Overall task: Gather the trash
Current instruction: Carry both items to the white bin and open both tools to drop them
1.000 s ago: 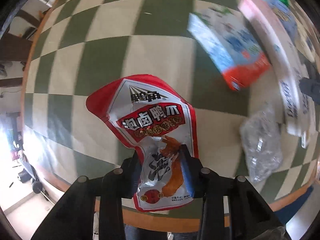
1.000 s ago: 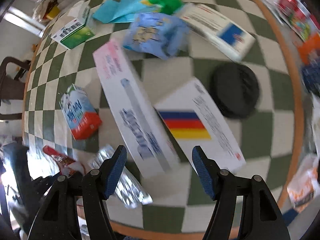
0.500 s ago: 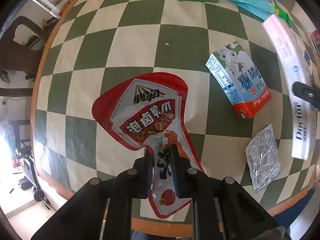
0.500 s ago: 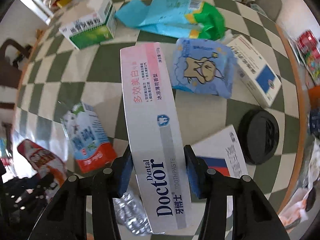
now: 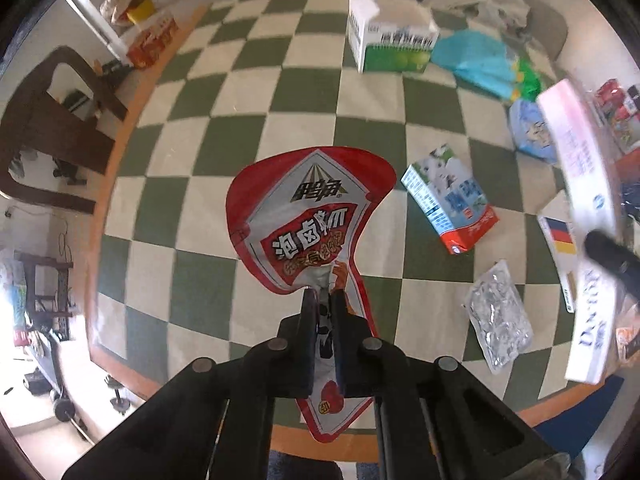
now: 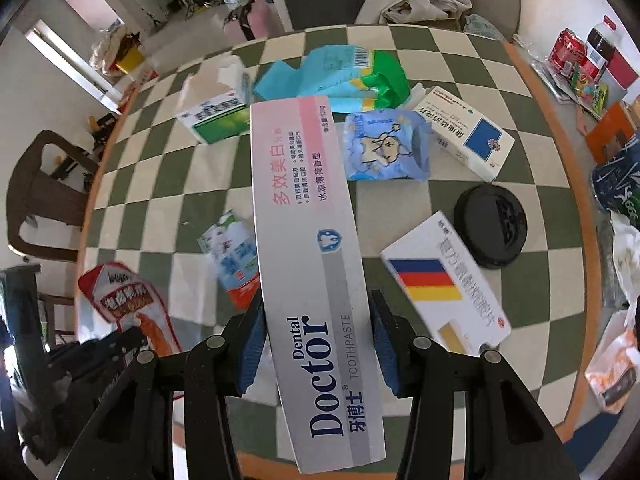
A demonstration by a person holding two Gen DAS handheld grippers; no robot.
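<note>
My left gripper (image 5: 323, 300) is shut on a red and white snack wrapper (image 5: 308, 216), which hangs lifted above the green and cream checked round table (image 5: 248, 132). From the right wrist view the same snack wrapper (image 6: 120, 296) shows at the lower left. My right gripper (image 6: 318, 320) is shut on a long pink and grey toothpaste box (image 6: 308, 216), its blue pads pressing both long sides, and the box is raised off the table. In the left wrist view this toothpaste box (image 5: 580, 184) appears blurred at the right edge.
On the table lie a small milk carton (image 5: 450, 198), a crumpled foil packet (image 5: 498, 316), a green and white box (image 6: 214, 114), a teal and green bag (image 6: 340, 76), a blue tissue pack (image 6: 386, 146), two medicine boxes (image 6: 466, 136) (image 6: 444, 284) and a black lid (image 6: 490, 224). A dark chair (image 5: 52, 128) stands at the left.
The left jaws closed on the snack wrapper and lifted it well above the table. The right jaws closed on the toothpaste box and raised it.
</note>
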